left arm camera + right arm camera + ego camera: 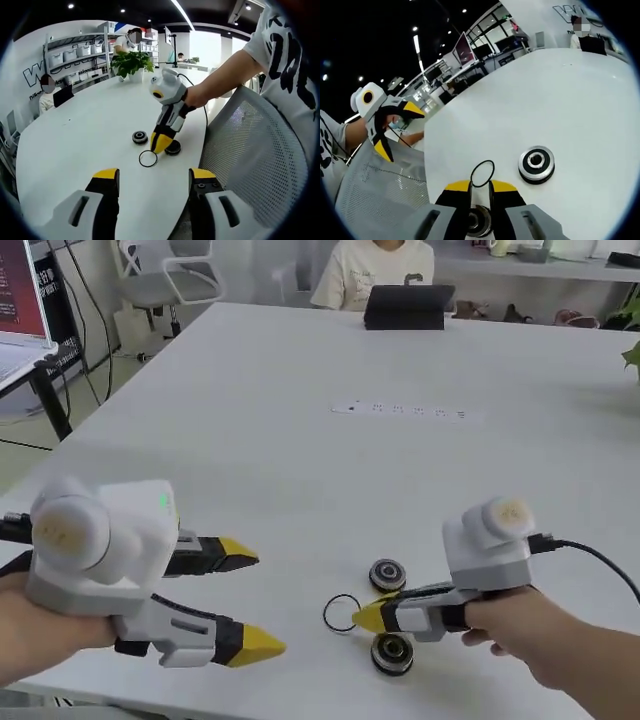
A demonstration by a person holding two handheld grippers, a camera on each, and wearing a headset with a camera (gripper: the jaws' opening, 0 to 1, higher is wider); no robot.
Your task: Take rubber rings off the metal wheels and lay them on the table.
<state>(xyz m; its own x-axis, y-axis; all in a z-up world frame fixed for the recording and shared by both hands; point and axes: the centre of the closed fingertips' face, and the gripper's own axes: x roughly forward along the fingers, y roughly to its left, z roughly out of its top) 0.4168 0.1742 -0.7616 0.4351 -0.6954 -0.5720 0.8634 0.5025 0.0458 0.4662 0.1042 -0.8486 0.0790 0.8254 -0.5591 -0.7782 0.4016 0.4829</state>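
i'm at a big white table point(300, 440) in an open-plan office; a swivel chair point(170, 275) stands past its far corner and a mesh chair point(250, 150) is beside me; shelves of storage bins point(75, 55) line one wall; desks carry monitors point(470, 50); a potted plant point(131, 62) and a power strip point(400, 410) sit on the table; strip lights point(180, 12) run overhead

White table point(400, 440). The left gripper point(266, 602) and the right gripper point(360, 616) each have a white and pale grey body and black jaws with bright yellow tips. The thin ring point(340, 613) is black. The far wheel point(388, 574) and near wheel point(392, 652) show concentric bands of silver and black. The cable point(590, 555) is black. The plant point(131, 62) has green leaves and a white pot. The chair point(250, 150) is grey mesh. The shirt point(287, 75) is white with black print.
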